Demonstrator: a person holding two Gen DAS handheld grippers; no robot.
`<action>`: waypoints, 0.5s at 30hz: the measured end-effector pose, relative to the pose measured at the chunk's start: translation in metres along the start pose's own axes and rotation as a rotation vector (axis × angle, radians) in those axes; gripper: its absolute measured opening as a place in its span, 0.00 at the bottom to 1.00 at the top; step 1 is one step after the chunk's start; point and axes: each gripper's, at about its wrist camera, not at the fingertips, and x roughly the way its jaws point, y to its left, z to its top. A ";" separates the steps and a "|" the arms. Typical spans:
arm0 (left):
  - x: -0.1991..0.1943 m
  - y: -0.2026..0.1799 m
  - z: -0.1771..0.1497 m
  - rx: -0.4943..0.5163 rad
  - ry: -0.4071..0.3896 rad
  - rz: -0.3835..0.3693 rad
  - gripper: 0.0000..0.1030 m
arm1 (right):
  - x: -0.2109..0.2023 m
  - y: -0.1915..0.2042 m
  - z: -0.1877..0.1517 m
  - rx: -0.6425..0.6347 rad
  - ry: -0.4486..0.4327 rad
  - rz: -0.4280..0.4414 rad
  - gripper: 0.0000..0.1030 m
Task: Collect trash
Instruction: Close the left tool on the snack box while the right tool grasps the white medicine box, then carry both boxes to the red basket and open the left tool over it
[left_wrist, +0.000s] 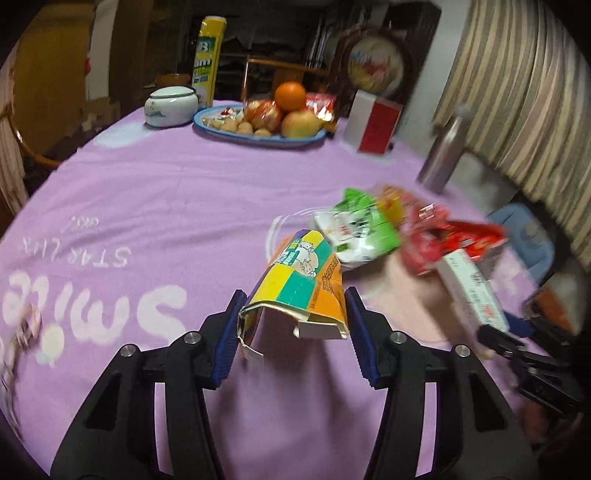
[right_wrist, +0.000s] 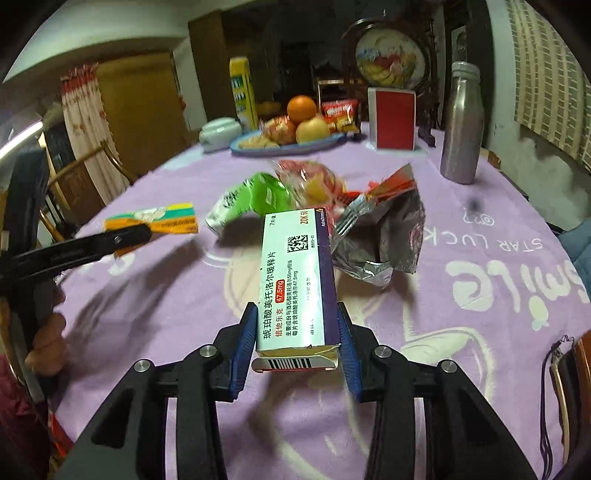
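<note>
My left gripper (left_wrist: 293, 308) is shut on a crumpled yellow, green and orange carton (left_wrist: 299, 280) and holds it above the purple tablecloth (left_wrist: 166, 192); the carton also shows in the right wrist view (right_wrist: 162, 221). My right gripper (right_wrist: 297, 325) is shut on a white and purple medicine box (right_wrist: 295, 273), which also shows in the left wrist view (left_wrist: 472, 288). A pile of trash lies on the table ahead: a green and white wrapper (left_wrist: 358, 229) (right_wrist: 251, 199), red wrappers (left_wrist: 450, 236) (right_wrist: 310, 177), and a silver foil bag (right_wrist: 384, 236).
A blue plate of fruit and snacks (left_wrist: 258, 138) (right_wrist: 288, 144), a white lidded jar (left_wrist: 170, 105), a yellow carton (left_wrist: 207, 59), a red and white box (left_wrist: 375, 123) (right_wrist: 393, 118) and a steel bottle (left_wrist: 445, 151) (right_wrist: 461, 122) stand at the far side. A dark strap (right_wrist: 554, 376) lies at right.
</note>
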 end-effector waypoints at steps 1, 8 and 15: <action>-0.008 0.001 -0.003 -0.013 -0.014 -0.001 0.52 | -0.002 0.000 -0.001 0.005 -0.002 0.016 0.40; -0.060 0.001 -0.022 -0.050 -0.095 0.046 0.52 | -0.025 0.008 -0.014 0.003 -0.024 0.076 0.40; -0.115 0.010 -0.042 -0.086 -0.146 0.111 0.52 | -0.050 0.016 -0.020 0.001 -0.058 0.138 0.40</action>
